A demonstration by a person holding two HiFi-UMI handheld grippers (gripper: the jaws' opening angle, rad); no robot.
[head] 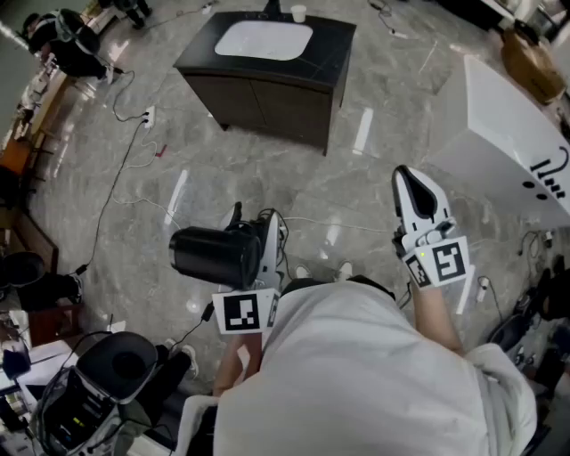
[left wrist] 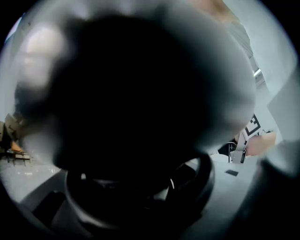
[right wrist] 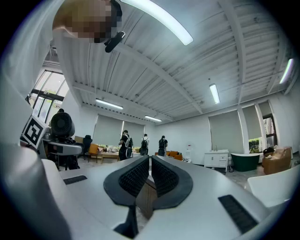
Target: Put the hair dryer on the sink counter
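Observation:
A black hair dryer (head: 214,256) is held off the floor in my left gripper (head: 254,233), whose jaws are shut on it, barrel pointing left. In the left gripper view the hair dryer (left wrist: 140,103) fills the frame as a dark blur and hides the jaws. From the right gripper view the hair dryer (right wrist: 61,124) shows at far left. My right gripper (head: 411,183) (right wrist: 150,161) is held up at the right, shut with nothing in it. The dark sink counter (head: 334,44) with its white basin (head: 264,39) stands across the floor ahead.
A white cup (head: 298,12) sits at the counter's back edge. A white tub-like fixture (head: 508,134) stands at right. Cables (head: 125,169) trail over the marble floor at left, and dark equipment (head: 116,365) sits at lower left. Several people (right wrist: 125,144) stand far off.

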